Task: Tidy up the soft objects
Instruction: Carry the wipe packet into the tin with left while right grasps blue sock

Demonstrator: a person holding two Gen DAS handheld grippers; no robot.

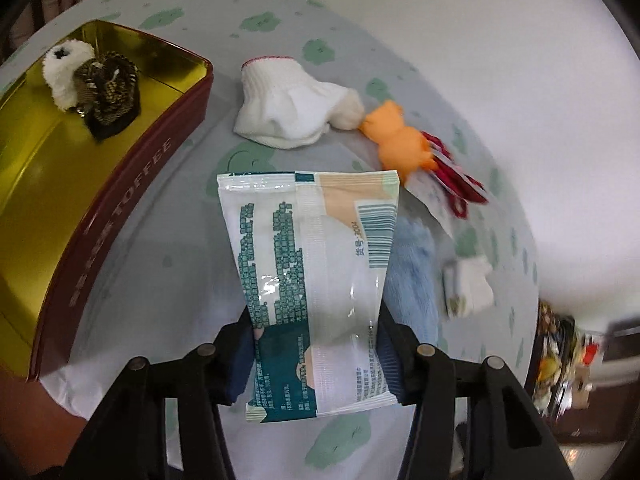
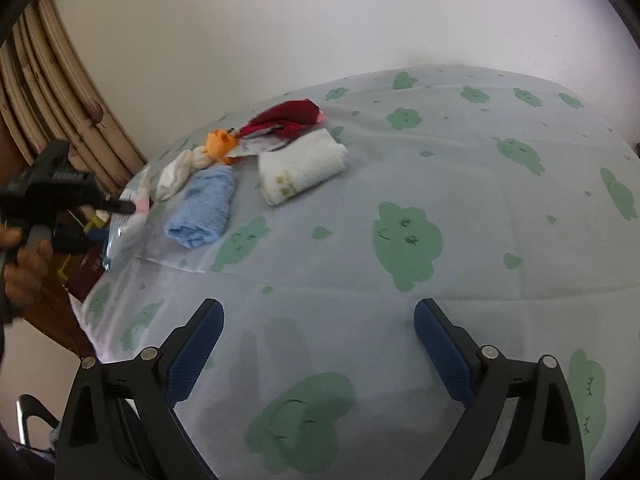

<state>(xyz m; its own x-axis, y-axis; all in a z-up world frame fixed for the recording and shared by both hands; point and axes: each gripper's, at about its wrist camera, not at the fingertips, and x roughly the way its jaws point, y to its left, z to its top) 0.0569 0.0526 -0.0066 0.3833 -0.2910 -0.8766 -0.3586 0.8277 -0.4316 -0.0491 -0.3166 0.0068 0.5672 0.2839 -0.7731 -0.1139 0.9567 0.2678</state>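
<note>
With our left gripper (image 1: pixel 316 344) fingers clamped on the tissue pack (image 1: pixel 310 280), we carry it left, level, over the toffee tin (image 1: pixel 120 208) rim, our right gripper (image 2: pixel 320 344) fingers wide.

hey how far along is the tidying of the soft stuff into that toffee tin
Done: two soft items, a white fluffy one and a brown patterned one, sit in the tin. In hand: the left gripper clamps a tissue pack. Left on the bed: white sock, orange toy, blue towel, white towel, red cloth. The right gripper is open, empty.
</note>
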